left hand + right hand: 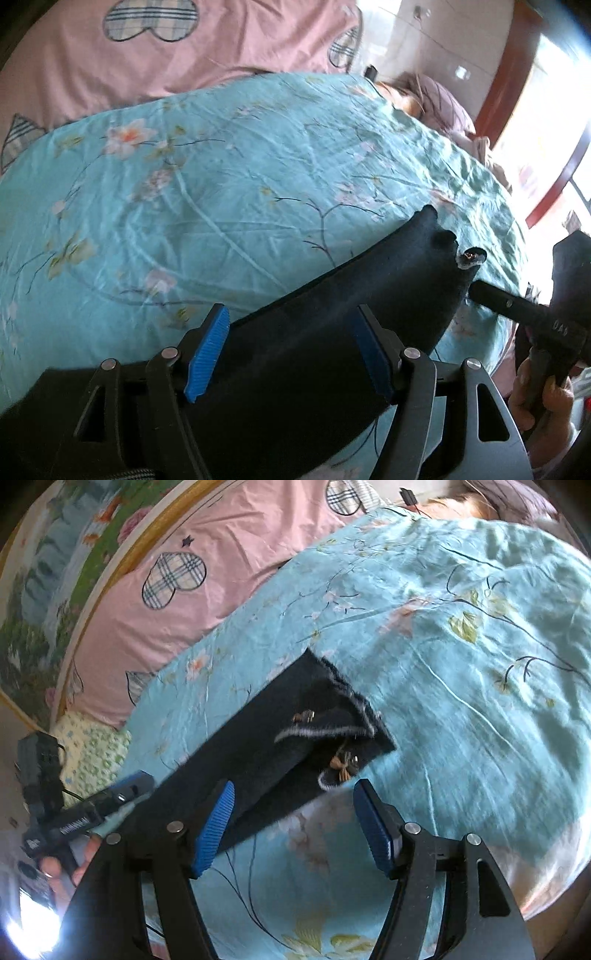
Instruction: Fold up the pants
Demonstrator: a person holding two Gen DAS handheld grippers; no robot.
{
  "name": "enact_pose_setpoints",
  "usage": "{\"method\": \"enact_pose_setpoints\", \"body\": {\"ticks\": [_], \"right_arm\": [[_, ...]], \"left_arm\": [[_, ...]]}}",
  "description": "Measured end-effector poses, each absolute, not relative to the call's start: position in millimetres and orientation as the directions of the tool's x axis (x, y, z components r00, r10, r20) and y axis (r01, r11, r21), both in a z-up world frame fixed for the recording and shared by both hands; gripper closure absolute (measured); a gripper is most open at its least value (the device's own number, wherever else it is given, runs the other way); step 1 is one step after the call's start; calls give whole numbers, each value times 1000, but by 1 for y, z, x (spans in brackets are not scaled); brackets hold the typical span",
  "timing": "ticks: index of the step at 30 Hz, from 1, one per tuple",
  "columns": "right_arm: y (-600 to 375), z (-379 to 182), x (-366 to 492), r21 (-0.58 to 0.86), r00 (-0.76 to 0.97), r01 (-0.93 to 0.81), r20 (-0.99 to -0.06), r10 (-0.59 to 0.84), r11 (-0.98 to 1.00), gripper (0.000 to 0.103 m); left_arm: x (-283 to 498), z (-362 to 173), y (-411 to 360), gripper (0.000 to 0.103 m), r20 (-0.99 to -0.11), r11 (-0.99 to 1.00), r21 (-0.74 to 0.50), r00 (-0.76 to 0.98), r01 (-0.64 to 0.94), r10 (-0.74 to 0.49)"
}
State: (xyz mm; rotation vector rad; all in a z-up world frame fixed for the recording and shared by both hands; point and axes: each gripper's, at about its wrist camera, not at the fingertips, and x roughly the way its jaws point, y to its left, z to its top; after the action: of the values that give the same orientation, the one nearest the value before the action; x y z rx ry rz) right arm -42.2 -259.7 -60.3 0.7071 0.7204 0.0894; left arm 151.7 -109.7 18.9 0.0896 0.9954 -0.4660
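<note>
Dark folded pants (332, 295) lie as a long strip on the teal floral bedspread (221, 184). Their waist end, with a metal button (470, 256), points up and right. My left gripper (291, 350) hovers open over the strip, one blue pad on each side of it and neither pressing the cloth. In the right wrist view the pants (251, 746) run from the frayed waist with small bows (341, 768) down to the left. My right gripper (293, 827) stands open just short of that waist end, with only bedspread (461, 701) between its pads. One of its fingers (495, 301) reaches the waist edge.
A pink quilt with plaid hearts (147, 55) (207, 590) lies at the far side of the bed. A purple cushion (443, 103) sits by a bright window with a red frame (554, 192). A painted headboard (55, 590) stands at the left. A hand (55, 871) holds the left gripper's handle.
</note>
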Motion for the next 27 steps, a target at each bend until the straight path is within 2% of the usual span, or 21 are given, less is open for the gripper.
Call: {"method": "enact_pose_setpoints", "body": {"ticks": [7, 9, 11, 12, 19, 22, 24, 27], "right_arm": [[-267, -63, -33, 650, 791, 167, -538, 293, 741, 36], [-267, -65, -32, 642, 795, 155, -532, 291, 751, 68], [-270, -70, -32, 643, 794, 152, -532, 295, 750, 83], [-272, -73, -34, 644, 795, 149, -529, 296, 750, 87], [-290, -80, -55, 671, 816, 130, -490, 306, 730, 90], [-285, -78, -57, 649, 818, 113, -490, 300, 752, 90], [-285, -79, -57, 661, 819, 107, -482, 311, 743, 90], [-287, -83, -57, 677, 822, 97, -468, 325, 730, 90]], "left_arm": [[172, 10, -147, 33, -852, 849, -117, 387, 515, -352], [180, 8, -158, 33, -862, 836, -116, 364, 536, -353], [188, 4, -173, 33, -873, 816, -124, 329, 564, -360], [190, 3, -178, 33, -876, 811, -127, 319, 571, -361], [208, -9, -232, 34, -897, 736, -176, 202, 654, -394], [220, -20, -249, 41, -904, 713, -228, 128, 663, -409], [228, -24, -255, 42, -896, 697, -273, 88, 663, -435], [238, -26, -259, 63, -877, 667, -341, 31, 663, -479]]}}
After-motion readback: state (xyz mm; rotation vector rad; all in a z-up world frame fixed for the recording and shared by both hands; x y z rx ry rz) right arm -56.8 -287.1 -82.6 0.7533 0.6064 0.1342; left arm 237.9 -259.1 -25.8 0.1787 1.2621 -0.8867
